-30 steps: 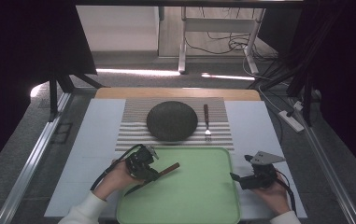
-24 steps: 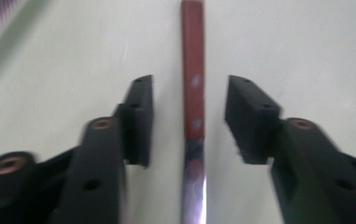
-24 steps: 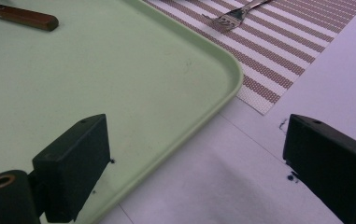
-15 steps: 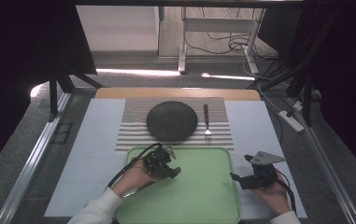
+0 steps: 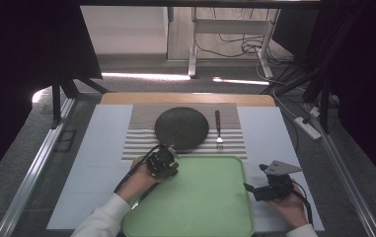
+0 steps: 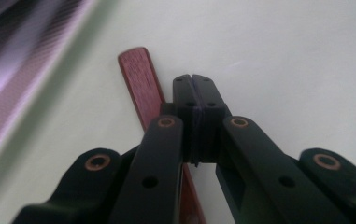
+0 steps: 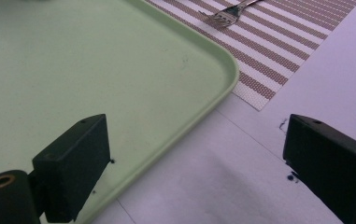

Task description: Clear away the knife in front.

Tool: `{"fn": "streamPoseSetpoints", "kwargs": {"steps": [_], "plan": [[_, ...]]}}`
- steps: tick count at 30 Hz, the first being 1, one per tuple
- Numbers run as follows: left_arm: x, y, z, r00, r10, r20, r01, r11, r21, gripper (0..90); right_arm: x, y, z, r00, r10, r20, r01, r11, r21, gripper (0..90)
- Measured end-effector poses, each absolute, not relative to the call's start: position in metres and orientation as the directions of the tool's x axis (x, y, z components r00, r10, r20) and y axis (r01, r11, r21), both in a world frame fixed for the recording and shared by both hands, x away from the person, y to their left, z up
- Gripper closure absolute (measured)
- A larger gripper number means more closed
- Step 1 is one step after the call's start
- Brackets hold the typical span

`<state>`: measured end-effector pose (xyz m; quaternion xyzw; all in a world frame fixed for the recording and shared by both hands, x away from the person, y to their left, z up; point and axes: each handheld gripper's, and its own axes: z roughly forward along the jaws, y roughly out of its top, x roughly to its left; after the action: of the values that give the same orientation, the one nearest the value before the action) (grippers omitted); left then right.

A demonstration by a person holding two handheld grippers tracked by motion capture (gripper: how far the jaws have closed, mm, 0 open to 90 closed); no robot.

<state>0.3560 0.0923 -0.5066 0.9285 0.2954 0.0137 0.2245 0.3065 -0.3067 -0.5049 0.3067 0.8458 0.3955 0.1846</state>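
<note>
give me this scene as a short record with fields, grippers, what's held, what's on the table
left gripper: jaws closed together, over the tray's near-left part
held: cannot tell whether the reddish-brown wooden handle is pinched; it lies close beside and under the jaws
right gripper: jaws wide apart, nothing between them, at the tray's right edge
tray: pale green plastic tray, near side of table
mat: striped woven placemat behind the tray
on mat: round dark plate; metal fork with dark handle to its right
</note>
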Motion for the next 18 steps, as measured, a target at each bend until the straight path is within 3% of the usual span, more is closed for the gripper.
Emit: {"fn": "streamPoseSetpoints", "kwargs": {"steps": [18], "plan": [[0.339, 0.151, -0.509, 0.727, 0.673, -0.133, 0.656, -0.624, 0.425, 88.6, 0.306, -0.308, -0.504, -0.743, 0.665, -0.074, 0.369, 0.500, 0.784, 7.5]]}}
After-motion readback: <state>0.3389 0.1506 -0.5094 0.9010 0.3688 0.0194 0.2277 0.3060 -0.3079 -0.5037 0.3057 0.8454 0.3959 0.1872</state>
